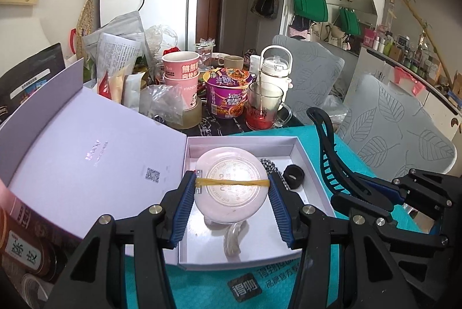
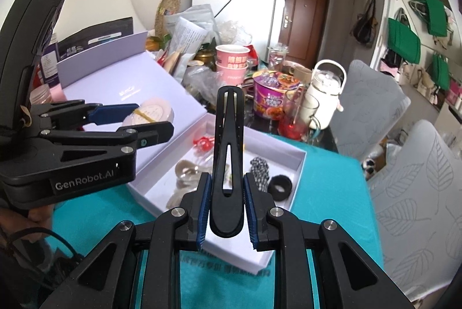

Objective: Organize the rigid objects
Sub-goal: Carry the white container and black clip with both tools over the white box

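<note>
Both hands loaded right now, so this reads as mid-transfer w/ two items at once: left gripper (image 1: 232, 190) is clamped on the round pink compact (image 1: 229, 187), its blue ribbed pads pressed on either side, and right gripper (image 2: 226, 208) is pinched tight on the black hair clip (image 2: 226, 162), jaws nearly closed around the clip's narrow rounded end. Compact hangs above the left half of the white box (image 1: 300, 146); from the right wrist view it sits clear of the tray, over toward the open lid (image 1: 86, 141) on the left. Clip stands up and away from the gripper, over the near-middle of the box. Can't tell from here whether they're going in or coming out; my guess is placing. Next move, as I judge it: lower each into a bare patch of tray floor w/o knocking what's already there, then ease the jaws apart. Compact is a hard, smooth plastic disc w/ a printed top and a yellow rubber band (image 1: 232, 181) stretched straight across it, so it could slip sideways in the pads. Clip is long, rigid, matte black plastic, slotted down the middle, w/ comb teeth along its curve. Already in the tray: a black-and-white checked fabric scrunchie (image 2: 259, 169), a black fuzzy ring-shaped band (image 2: 279, 186), a translucent claw clip (image 1: 235, 239) near the front, a small red piece (image 2: 203, 143) far-left. Box is thin matte card on a teal mat (image 2: 332, 193).
</note>
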Demonstrator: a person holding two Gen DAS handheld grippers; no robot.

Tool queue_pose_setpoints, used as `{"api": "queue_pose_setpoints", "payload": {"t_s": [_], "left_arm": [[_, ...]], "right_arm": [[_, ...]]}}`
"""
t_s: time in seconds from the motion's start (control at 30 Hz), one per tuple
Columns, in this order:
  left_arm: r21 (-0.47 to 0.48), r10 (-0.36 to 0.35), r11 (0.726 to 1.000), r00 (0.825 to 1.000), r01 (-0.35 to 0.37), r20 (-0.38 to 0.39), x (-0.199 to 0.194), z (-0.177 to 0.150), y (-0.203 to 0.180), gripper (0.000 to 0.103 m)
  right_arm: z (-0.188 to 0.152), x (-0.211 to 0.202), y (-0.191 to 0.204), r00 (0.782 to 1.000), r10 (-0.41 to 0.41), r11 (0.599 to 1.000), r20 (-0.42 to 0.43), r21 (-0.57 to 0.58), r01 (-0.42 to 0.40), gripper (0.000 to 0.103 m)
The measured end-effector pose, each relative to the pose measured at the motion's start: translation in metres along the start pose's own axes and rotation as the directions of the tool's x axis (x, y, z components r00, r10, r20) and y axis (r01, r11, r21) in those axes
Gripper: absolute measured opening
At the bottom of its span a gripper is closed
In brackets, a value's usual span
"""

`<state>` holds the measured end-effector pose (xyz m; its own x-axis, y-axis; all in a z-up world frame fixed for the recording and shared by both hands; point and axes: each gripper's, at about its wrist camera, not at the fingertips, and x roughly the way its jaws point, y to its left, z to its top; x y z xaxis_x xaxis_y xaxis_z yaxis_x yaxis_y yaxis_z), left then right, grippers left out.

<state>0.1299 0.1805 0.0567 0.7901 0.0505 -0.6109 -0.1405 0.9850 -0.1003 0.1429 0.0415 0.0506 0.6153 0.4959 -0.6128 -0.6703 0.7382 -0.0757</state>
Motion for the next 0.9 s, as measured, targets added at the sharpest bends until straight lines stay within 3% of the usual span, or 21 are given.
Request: {"api": "queue_pose_setpoints", "payload": {"t_s": [0.23,0.5,0.7,0.9], "left_arm": [[0.002,-0.001,1.000,1.000,0.001,0.008,0.021,0.018,0.004,0.050],[0.023,0.023,0.999,1.000,-0.023,-0.004,0.050,0.023,0.005,0.050],[0.016,-0.013,1.000,0.997,0.014,-0.072,0.076,0.019,0.012,0.050],[0.026,0.064,0.998,0.992,-0.061,-0.111,0.097,0.011,0.019,0.050]], "right_arm": [[0.017,0.016,-0.017,1.000,-0.019,0.999,0.006,0.034,0.018,0.022],[0.022,0.047,-0.030,0.999,-0.007,0.998,-0.044,0.055,0.009,0.022],[0.019,0.076,-0.036,0.995,0.011,0.998,-0.101,0.065,-0.004,0.022],[0.011,0.102,-0.037,0.989,0.015,0.999,-0.147,0.038,-0.010,0.022]]}}
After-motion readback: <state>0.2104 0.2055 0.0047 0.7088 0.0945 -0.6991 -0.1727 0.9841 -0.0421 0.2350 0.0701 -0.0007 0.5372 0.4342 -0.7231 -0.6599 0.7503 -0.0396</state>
